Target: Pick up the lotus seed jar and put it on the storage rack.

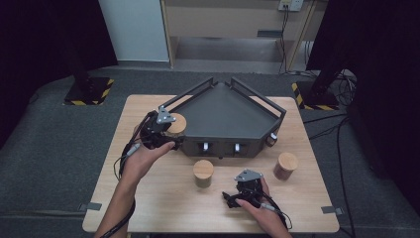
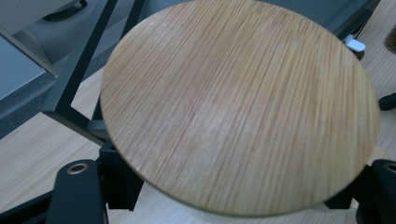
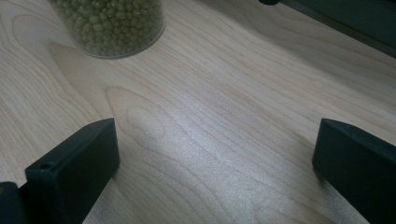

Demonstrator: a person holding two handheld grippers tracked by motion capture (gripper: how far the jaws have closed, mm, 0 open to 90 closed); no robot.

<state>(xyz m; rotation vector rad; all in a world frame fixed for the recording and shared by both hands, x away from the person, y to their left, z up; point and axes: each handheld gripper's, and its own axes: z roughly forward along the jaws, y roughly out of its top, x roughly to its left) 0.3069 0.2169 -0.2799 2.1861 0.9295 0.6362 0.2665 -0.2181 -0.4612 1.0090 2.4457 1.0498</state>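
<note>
A dark five-sided tray [image 1: 225,119] with raised rails sits at the far middle of the wooden table [image 1: 163,208]. Nearer the person stand a bamboo-lidded jar of green beans [image 1: 203,173] at centre and a second, brownish jar [image 1: 286,165] to its right, both well apart from the held jar. That jar, with its round bamboo lid [image 2: 238,107], is at the tray's left corner, just beside the rail. The left gripper [image 1: 159,130] is clamped on it, apparently below the lid, jaws flanking it. The right gripper [image 1: 243,192] rests low over bare table, jaws spread wide, holding nothing
</note>
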